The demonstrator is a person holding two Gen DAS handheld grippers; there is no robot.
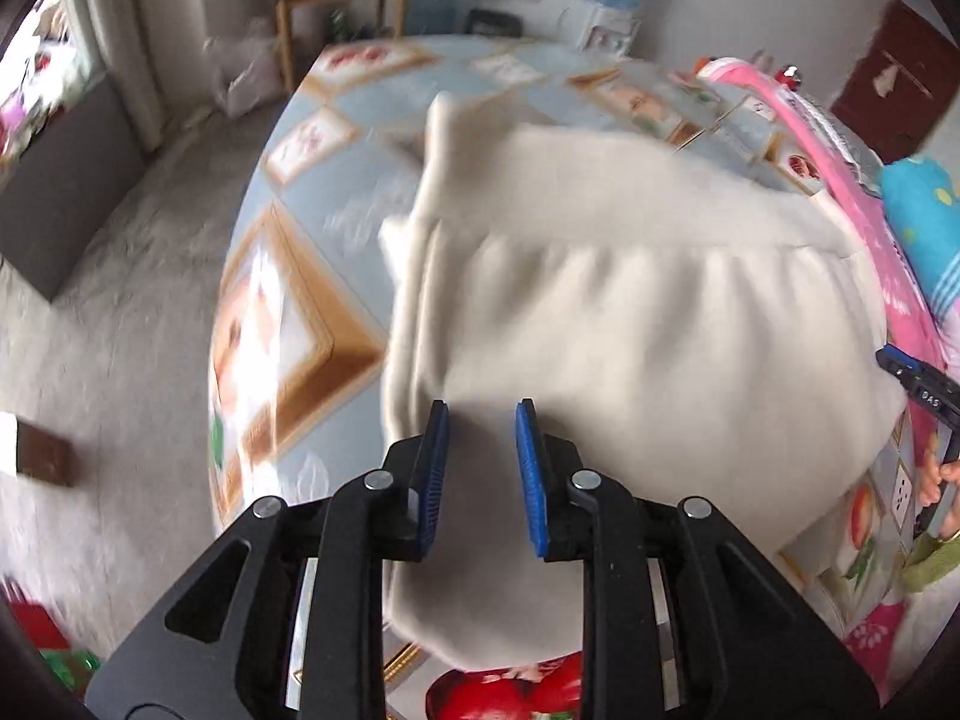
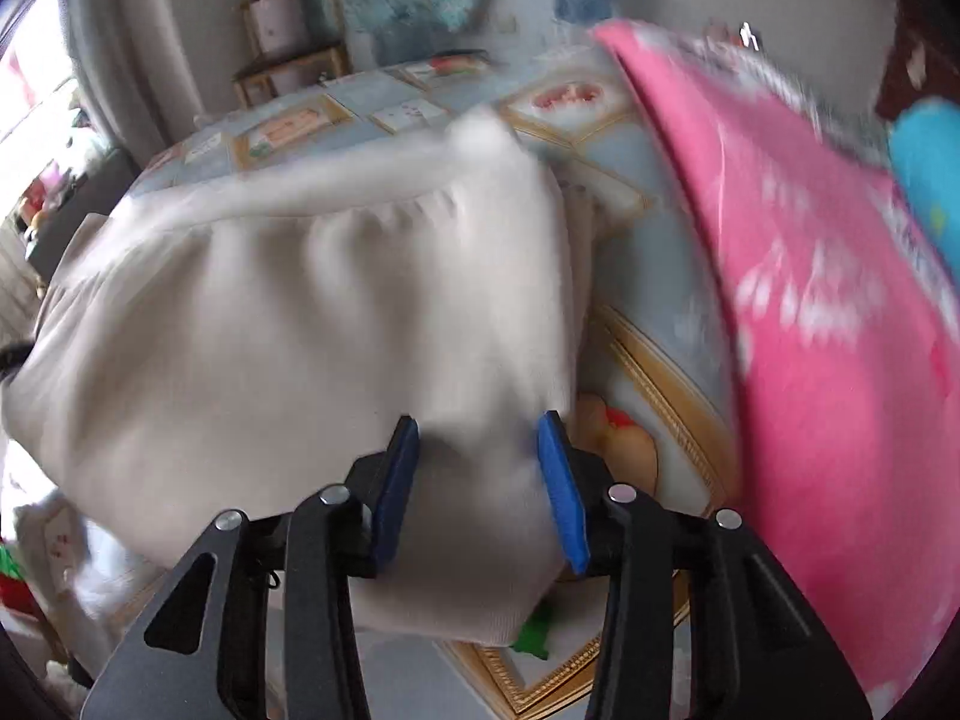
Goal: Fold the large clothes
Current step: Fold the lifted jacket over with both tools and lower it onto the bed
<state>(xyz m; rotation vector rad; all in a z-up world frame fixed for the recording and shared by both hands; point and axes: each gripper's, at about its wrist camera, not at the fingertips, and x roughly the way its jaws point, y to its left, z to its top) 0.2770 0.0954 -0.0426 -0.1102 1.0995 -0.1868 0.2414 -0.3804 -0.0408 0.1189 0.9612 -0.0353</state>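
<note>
A large cream garment lies folded on a table with a patterned blue cloth. A gathered seam runs across it. My left gripper is open just above the garment's near left part, with nothing between its blue pads. The other gripper's tip shows at the right edge of that view. In the right wrist view the same garment fills the left and middle. My right gripper is open over the garment's near right corner, holding nothing. Both views are motion-blurred.
A pink cloth and a turquoise item lie along the table's right side. A wooden stand and a grey sofa stand on the floor beyond the table's left edge.
</note>
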